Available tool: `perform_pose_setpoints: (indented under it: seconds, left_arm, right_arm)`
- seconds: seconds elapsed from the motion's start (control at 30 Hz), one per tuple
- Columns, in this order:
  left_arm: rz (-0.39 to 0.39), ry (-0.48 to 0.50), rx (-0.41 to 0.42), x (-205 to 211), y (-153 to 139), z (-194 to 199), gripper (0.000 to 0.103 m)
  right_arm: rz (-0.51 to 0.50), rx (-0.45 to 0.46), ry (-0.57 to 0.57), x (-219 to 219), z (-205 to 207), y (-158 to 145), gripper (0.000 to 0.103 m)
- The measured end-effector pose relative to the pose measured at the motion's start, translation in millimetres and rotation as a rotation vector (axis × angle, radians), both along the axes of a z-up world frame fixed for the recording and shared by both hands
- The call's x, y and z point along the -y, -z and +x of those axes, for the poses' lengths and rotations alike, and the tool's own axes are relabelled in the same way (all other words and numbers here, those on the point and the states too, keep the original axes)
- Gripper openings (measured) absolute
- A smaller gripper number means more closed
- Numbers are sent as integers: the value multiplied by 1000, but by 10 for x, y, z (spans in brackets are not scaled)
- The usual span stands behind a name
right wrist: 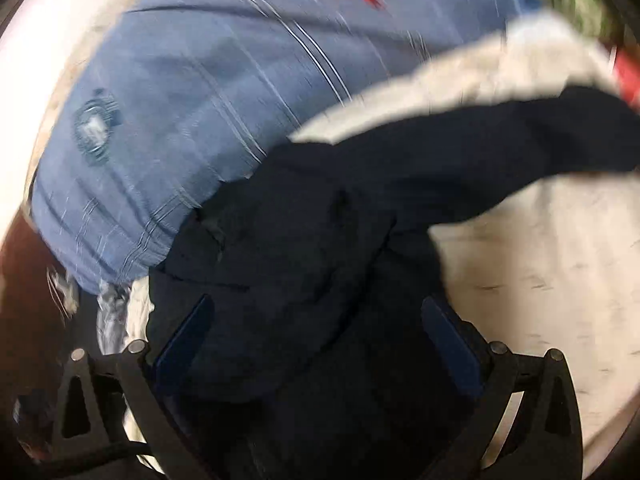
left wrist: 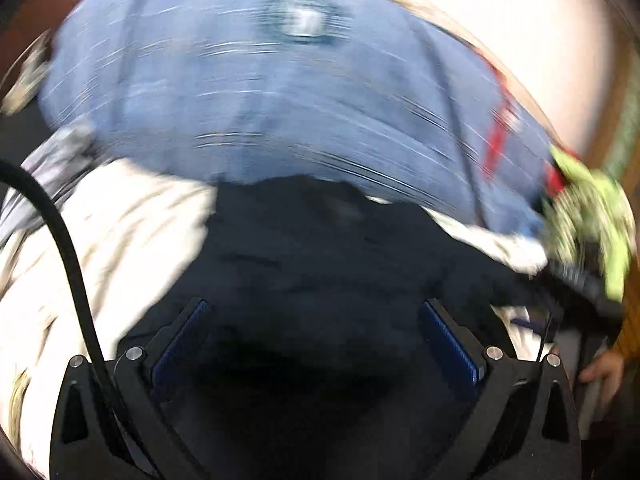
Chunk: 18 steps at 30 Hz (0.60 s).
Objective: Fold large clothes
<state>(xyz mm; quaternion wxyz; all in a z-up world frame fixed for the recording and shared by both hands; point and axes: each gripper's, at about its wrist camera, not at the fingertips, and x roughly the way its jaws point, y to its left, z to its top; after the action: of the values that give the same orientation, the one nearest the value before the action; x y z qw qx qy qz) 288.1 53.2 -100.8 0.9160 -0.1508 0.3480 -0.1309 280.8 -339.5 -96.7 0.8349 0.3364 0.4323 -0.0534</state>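
Note:
A dark navy garment [left wrist: 320,248] lies on a cream sheet [left wrist: 120,240]; both views are motion-blurred. My left gripper [left wrist: 316,312] is open, its blue-padded fingers spread wide over the dark cloth, nothing between them. In the right wrist view the same dark garment [right wrist: 320,240] is bunched, with one part stretching to the upper right. My right gripper [right wrist: 318,312] is open, its jaws spread over the bunched cloth. A blue striped cloth with a round emblem [left wrist: 280,92] lies beyond the dark garment; it also shows in the right wrist view [right wrist: 180,112].
The cream sheet [right wrist: 540,280] extends to the right in the right wrist view. A green patterned item [left wrist: 588,220] and red fabric [left wrist: 496,136] lie at the right of the left wrist view. A black cable [left wrist: 68,248] crosses the left. A hand [left wrist: 604,364] shows at the lower right.

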Motion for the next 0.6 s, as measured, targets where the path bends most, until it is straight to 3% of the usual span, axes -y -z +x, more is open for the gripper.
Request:
perform_pose_setpoints:
  seconds: [0.17,0.23,0.27,0.3,0.33,0.47,0.6]
  left_arm:
    - [-174,-147,-113,-554,156,309,102]
    - [-188,-194,-131,-644,191,418,102]
    - [-175,-211,-144,-650,193,473,102]
    - [-167,-215,-153,-628,187,528,102]
    - [-165,-217,-158,-610,177,551,102]
    - [-175,-205,-171,-523,190,616,102]
    - [-152,-166,-156,-339,157,742,102]
  right_arm:
    - [71,-132,-13,112,408,474,103]
    - [83,-118,-21,91,466,505,99]
    - [81,-103,-42,73,497,469,87]
    - [92,-98,-66,57,534,443,33]
    - [137,-79,-95,44,559,421,20]
    - [147,-39,-115,75,517,318,17]
    - [152,101,-84,289,303,-69,17]
